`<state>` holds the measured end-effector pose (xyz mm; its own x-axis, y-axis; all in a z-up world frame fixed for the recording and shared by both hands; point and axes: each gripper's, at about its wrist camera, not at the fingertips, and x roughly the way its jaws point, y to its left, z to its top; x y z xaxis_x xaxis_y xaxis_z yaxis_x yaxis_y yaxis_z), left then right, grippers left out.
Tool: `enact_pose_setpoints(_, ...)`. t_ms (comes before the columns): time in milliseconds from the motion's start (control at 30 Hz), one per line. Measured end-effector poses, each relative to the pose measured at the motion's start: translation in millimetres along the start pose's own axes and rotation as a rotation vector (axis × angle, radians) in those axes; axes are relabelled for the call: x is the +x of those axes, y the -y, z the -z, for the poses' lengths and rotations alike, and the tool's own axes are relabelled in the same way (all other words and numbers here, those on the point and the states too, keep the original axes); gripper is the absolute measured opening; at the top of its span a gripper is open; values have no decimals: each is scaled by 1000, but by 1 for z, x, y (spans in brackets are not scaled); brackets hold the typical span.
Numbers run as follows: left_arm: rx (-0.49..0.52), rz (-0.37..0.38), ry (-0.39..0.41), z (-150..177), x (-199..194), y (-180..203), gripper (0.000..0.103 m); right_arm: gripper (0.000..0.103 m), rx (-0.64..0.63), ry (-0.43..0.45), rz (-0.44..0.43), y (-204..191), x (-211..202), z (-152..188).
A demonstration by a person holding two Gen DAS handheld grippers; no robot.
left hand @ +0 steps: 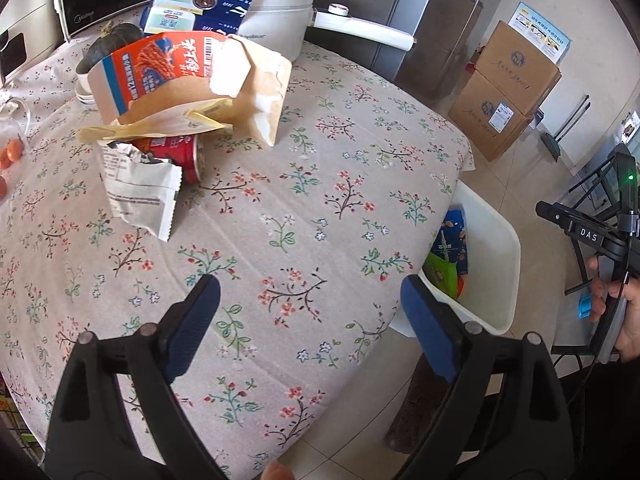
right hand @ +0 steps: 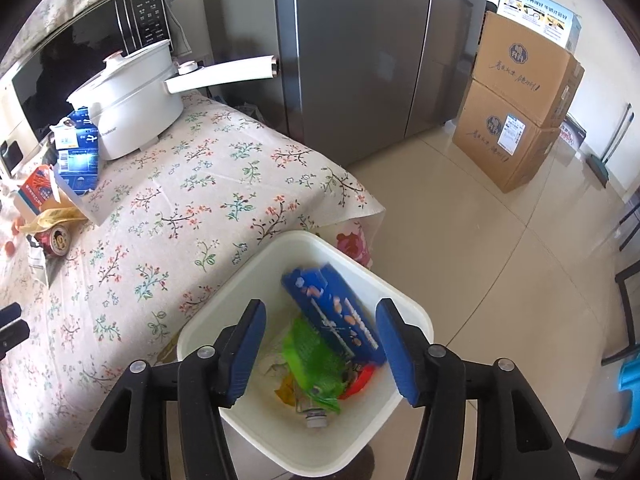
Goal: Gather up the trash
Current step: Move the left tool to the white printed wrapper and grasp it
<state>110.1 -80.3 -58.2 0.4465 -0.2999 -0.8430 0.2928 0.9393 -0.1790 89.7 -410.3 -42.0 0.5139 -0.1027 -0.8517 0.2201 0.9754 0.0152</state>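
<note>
- White trash bin (right hand: 416,312) is seen on the floor just beside the desk edge, open-topped.
- Blue snack box (right hand: 340,316) is tilted inside the bin, over a green bag (right hand: 316,364); a clear bottle (right hand: 316,418) lies at the bottom.
- Torn red-and-blue carton (left hand: 160,72), brown paper bag (left hand: 256,96), red can (left hand: 180,156) on its side and white wrapper (left hand: 136,196) are piled on the desk's far left.

Bright daylight, fisheye-warped edges, slight blur
</note>
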Motion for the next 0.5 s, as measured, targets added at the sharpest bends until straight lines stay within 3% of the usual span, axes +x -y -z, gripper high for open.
enact_pose_setpoints(233,-28,-54,19,4,-9,-20,102,69,-13,2,-15,-15,-4,-4)
enact_pose_setpoints(500,-83,-162,54,6,-16,-51,102,82,-53,-2,-33,-49,-7,-11)
